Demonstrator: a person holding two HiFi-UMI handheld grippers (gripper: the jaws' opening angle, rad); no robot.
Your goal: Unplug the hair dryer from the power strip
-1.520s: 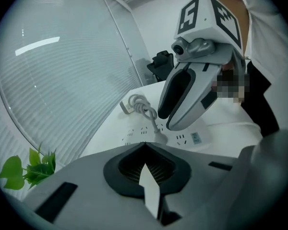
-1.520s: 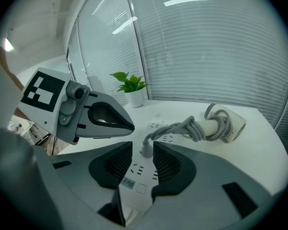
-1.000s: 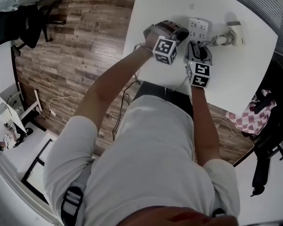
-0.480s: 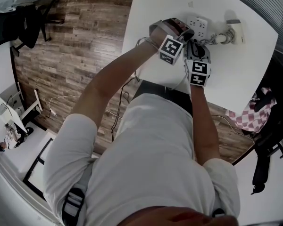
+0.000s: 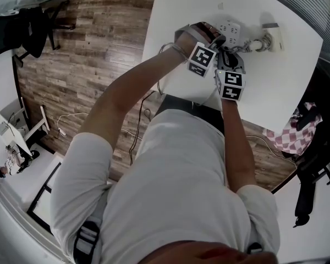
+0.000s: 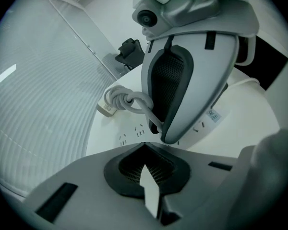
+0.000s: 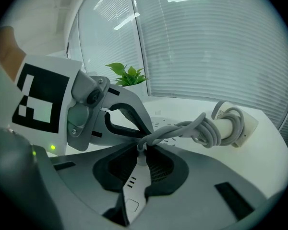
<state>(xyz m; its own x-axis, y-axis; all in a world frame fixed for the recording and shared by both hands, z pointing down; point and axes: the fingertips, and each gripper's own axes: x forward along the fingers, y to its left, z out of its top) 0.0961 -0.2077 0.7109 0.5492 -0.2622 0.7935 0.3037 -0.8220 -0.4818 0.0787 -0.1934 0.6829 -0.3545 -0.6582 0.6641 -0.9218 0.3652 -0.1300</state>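
A white power strip [image 5: 231, 31] lies on the white table [image 5: 286, 87], with the white hair dryer [image 5: 274, 37] to its right, its cord [image 7: 192, 128] wound round it. In the right gripper view my right gripper [image 7: 140, 152] has just been closing. It is shut on the white plug [image 7: 137, 169] where the cord ends, at the strip [image 7: 165, 124]. My left gripper [image 5: 217, 37] rests over the strip's left part. Its jaws stand together, with a thin white sliver between them [image 6: 145, 164]. Ahead of them are the right gripper [image 6: 163, 135] and the strip's sockets [image 6: 134, 131].
A green plant [image 7: 127, 75] stands at the table's far edge, in front of window blinds. The near table edge runs just below both grippers. A chair with a checked cloth [image 5: 297, 131] stands at the right, and a wooden floor [image 5: 99, 48] lies to the left.
My left gripper has shifted right, from beside the strip to over it, and has rolled. The right gripper has stayed where it was.
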